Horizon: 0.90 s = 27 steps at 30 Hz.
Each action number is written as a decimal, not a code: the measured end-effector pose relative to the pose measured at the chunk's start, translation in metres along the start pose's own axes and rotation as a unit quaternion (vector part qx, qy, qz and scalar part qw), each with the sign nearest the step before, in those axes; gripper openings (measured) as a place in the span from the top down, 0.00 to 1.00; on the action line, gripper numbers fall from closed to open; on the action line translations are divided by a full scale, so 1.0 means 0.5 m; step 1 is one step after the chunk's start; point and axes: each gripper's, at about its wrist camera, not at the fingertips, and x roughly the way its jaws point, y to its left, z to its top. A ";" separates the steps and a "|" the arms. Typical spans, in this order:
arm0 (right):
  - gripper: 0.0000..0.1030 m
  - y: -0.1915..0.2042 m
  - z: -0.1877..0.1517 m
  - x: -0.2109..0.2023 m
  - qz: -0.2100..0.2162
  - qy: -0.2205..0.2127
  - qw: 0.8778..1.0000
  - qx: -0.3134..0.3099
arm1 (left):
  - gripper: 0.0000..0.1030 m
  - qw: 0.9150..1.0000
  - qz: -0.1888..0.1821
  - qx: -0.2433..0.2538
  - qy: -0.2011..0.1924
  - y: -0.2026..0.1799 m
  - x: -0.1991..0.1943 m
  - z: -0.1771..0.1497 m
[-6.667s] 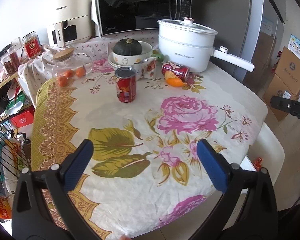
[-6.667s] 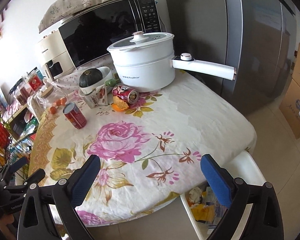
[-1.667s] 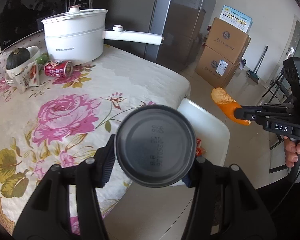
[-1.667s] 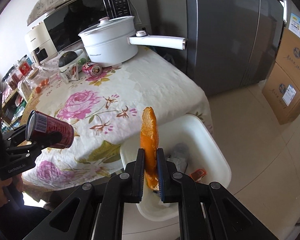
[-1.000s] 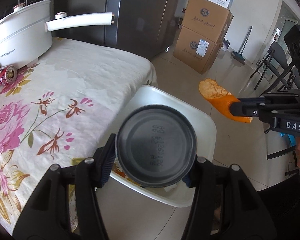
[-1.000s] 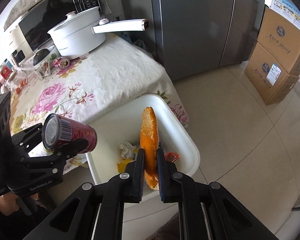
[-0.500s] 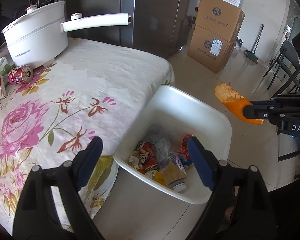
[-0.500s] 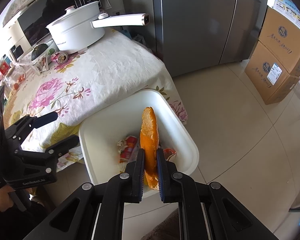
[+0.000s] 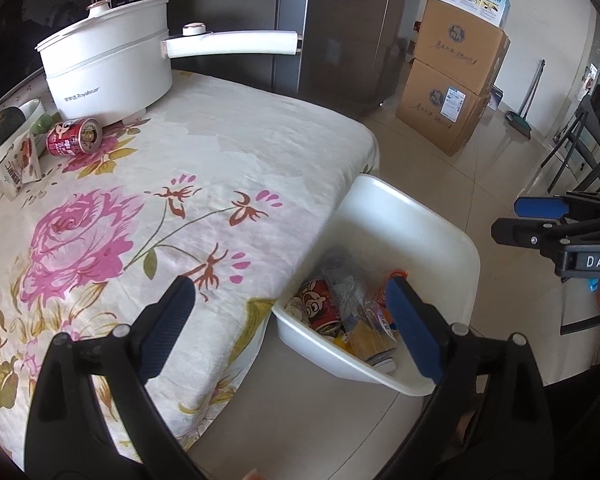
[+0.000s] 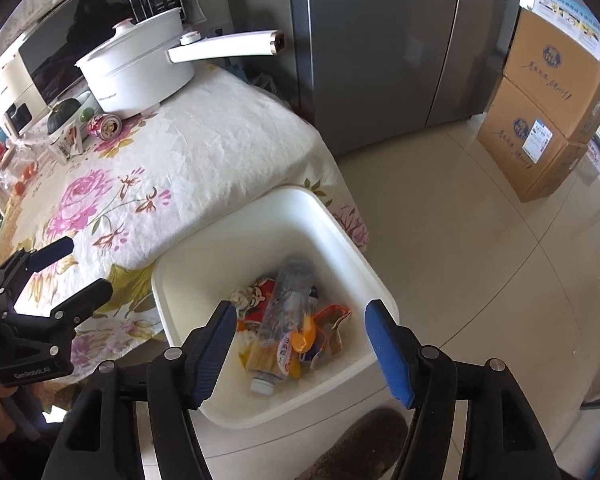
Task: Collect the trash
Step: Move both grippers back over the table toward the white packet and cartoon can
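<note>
Since the earlier frames, the red can has left my left gripper [image 9: 288, 320] and the orange peel has left my right gripper [image 10: 300, 344]. Both now lie in the white bin [image 10: 340, 236] at lower centre of the right wrist view: the can [image 10: 260, 300] beside a clear plastic bottle [image 10: 288, 312], the peel [image 10: 304, 334] on the heap.

Procedure for the release: hold each claw above the bin opening, not its rim, and let the jaws part fully before withdrawing, so nothing catches a pad and falls onto the floor.

Left claw: jaws opening, nearly at full spread, nothing between them. Right claw: jaws opening, about halfway, nothing between them.

Remaining trash: a red can on its side [image 9: 74, 136], upper left of the left wrist view, on the floral tablecloth [image 9: 220, 168] just beside the white electric pot [image 9: 108, 76].
</note>
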 end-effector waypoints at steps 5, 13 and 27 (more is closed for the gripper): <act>0.33 0.011 0.003 0.002 0.003 0.002 1.000 -0.005 | 0.07 1.000 0.005 -0.003 0.000 0.013 -0.007 -0.002; 0.27 0.023 0.009 0.005 0.000 0.002 1.000 -0.010 | 0.01 1.000 0.028 -0.013 0.001 0.042 -0.020 -0.003; 0.18 0.106 0.057 0.005 0.029 -0.013 0.999 -0.009 | 0.01 0.996 0.081 -0.047 0.004 0.142 -0.076 -0.025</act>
